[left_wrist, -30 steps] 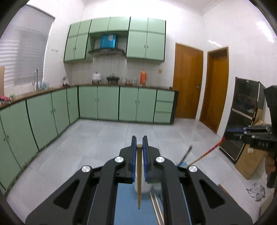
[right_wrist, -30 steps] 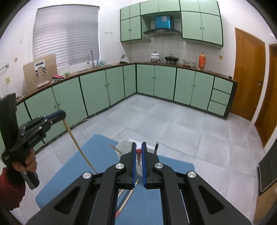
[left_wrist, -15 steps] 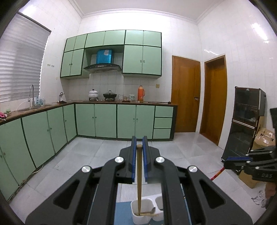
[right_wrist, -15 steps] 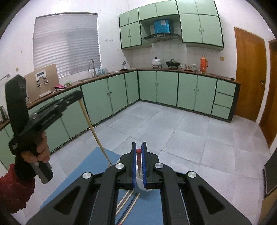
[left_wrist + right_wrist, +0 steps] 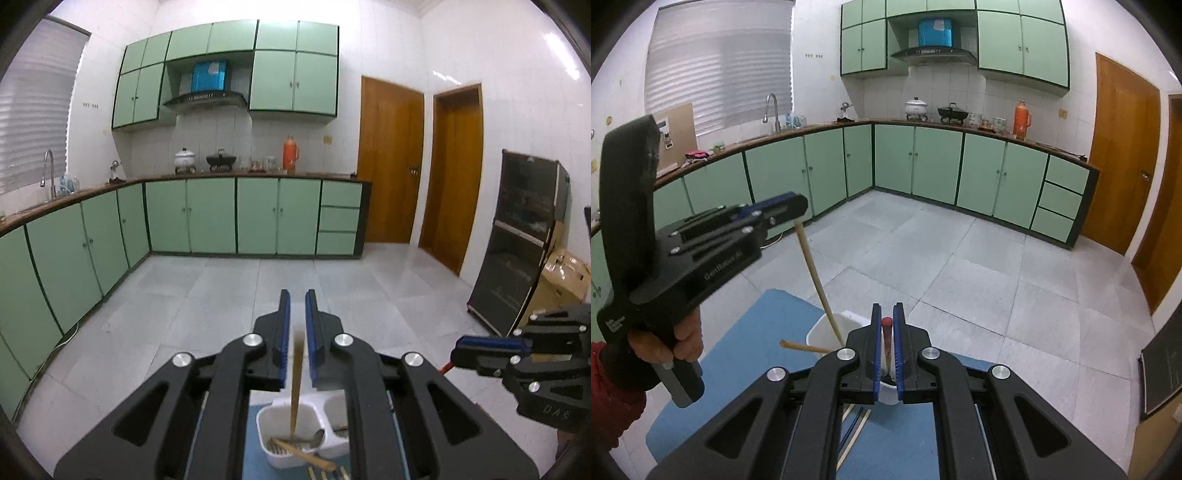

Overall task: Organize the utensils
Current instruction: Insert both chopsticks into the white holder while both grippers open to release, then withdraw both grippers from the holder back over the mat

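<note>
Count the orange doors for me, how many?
2: both on the right wall in the left wrist view, one door nearer the cabinets, the other door to its right. More may hide off-frame.

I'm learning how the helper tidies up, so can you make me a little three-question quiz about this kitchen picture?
1. True or false: the wooden chopstick between the left claw's fingers points down into the white holder.
2. What colour is the tip of the stick in the right claw? A) red B) green C) white
3. Fill in: the white holder stands on a ____ mat.

Key: 1 true; the left claw's jaws are opening, with the chopstick between them. 2 A, the red-tipped chopstick. 3 blue.
</note>
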